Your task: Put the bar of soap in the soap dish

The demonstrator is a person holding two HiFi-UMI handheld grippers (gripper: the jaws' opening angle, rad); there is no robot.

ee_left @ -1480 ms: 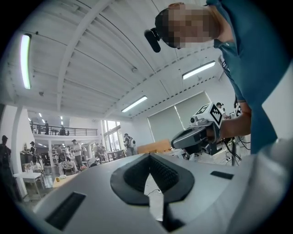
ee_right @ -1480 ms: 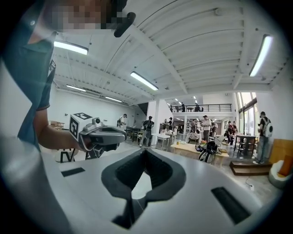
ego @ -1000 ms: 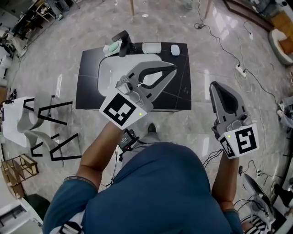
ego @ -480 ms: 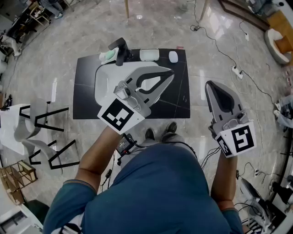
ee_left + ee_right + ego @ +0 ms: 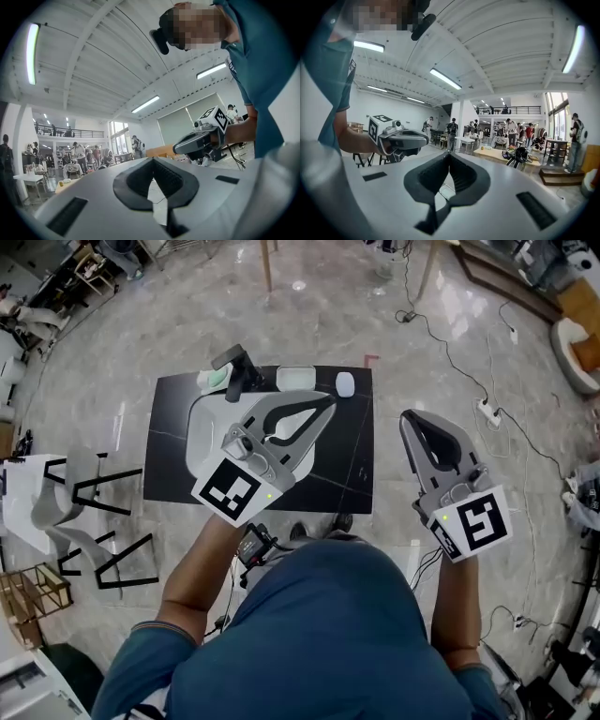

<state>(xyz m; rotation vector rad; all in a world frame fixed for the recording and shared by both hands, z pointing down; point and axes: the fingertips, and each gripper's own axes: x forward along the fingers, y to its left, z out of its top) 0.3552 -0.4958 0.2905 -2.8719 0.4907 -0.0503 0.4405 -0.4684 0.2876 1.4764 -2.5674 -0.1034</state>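
Sink [image 5: 202, 423] in counter [image 5: 352, 457], tap [image 5: 240, 367] behind (far edge), soap dish [image 5: 295, 379] then soap [image 5: 345, 383] rightward.

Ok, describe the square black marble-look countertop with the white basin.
The countertop is square, black with pale veins like marble, on the grey stone floor. A white basin is sunk into its left half, partly hidden behind the left gripper. Along its far edge sit a black tap, a pale green item, a white dish and a white oval bar.
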